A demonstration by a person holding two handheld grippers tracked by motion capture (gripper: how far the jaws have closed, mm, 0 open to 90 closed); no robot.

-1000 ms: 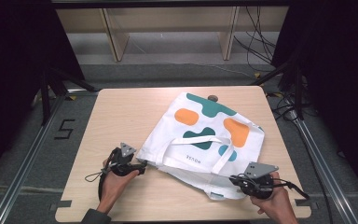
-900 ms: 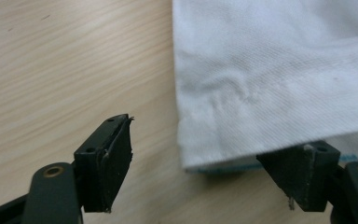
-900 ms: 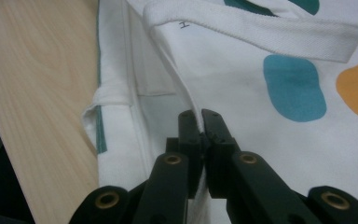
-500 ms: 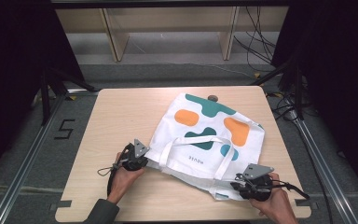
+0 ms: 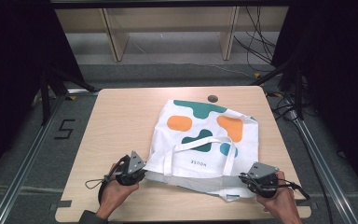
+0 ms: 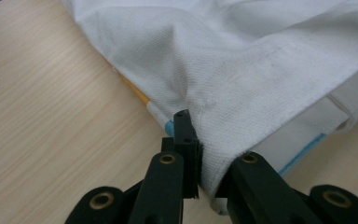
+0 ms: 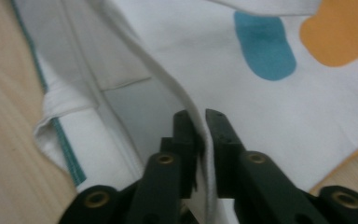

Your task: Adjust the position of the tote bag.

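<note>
With both tools clamped on the tote bag [image 5: 205, 140], the left tool [image 5: 142, 170] and right tool [image 5: 242, 179] pinching its near rim at lower centre of the worktop [image 5: 121, 116], gripping looks done; lifting or opening remains.

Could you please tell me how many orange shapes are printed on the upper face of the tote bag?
2: one orange shape toward the bag's left side and another orange shape toward its right. The tote bag may hide more underneath.
</note>
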